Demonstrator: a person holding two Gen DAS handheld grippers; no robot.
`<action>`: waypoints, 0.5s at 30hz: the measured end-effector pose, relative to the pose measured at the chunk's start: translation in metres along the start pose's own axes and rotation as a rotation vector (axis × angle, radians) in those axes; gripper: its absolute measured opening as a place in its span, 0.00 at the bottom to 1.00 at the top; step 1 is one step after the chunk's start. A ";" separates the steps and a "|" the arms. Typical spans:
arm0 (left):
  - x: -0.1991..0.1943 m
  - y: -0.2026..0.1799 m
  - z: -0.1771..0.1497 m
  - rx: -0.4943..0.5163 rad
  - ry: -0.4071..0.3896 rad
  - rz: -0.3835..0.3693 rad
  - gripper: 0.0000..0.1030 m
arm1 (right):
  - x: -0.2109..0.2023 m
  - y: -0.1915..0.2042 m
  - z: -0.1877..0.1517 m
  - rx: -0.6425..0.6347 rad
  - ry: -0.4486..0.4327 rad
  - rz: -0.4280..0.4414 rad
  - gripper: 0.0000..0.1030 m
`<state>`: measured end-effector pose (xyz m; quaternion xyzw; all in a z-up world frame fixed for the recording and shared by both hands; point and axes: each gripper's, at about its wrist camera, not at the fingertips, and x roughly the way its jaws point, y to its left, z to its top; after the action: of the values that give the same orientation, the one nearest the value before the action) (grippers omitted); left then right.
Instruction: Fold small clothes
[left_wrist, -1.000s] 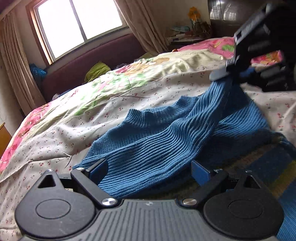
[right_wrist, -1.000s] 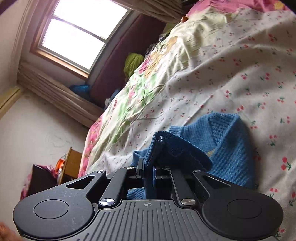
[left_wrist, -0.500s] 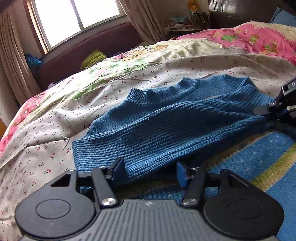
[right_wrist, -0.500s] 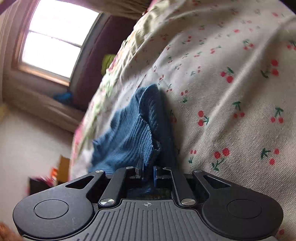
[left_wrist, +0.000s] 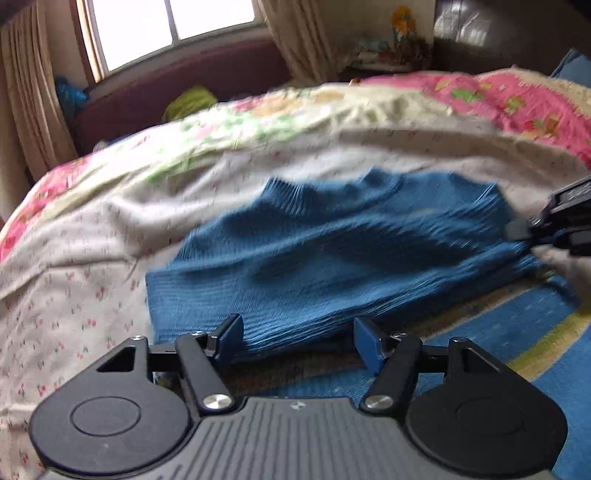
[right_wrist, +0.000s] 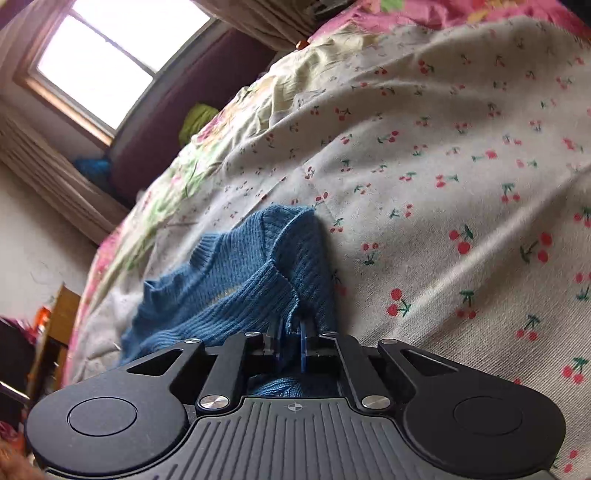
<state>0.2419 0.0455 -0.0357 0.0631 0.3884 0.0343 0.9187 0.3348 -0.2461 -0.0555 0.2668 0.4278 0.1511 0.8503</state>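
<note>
Sweater (right_wrist: 236, 291) edge inside right claw (right_wrist: 291, 341) (fingers nearly together)

You are in a bedroom at home. You can see a big bed (right_wrist: 461, 147) with a cherry-print sheet, a window (left_wrist: 166, 33) and long curtains (left_wrist: 33, 99).
</note>
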 end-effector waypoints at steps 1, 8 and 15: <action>0.005 0.004 -0.004 -0.016 0.021 -0.005 0.77 | -0.003 0.005 -0.001 -0.031 -0.005 -0.024 0.05; -0.024 0.031 -0.005 -0.116 -0.017 -0.073 0.77 | -0.028 0.051 0.001 -0.240 -0.101 -0.028 0.18; 0.000 0.052 0.008 -0.177 -0.043 -0.015 0.77 | 0.018 0.086 -0.014 -0.387 -0.005 0.015 0.18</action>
<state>0.2472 0.0967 -0.0227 -0.0205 0.3646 0.0603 0.9290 0.3320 -0.1628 -0.0238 0.1019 0.3868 0.2360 0.8856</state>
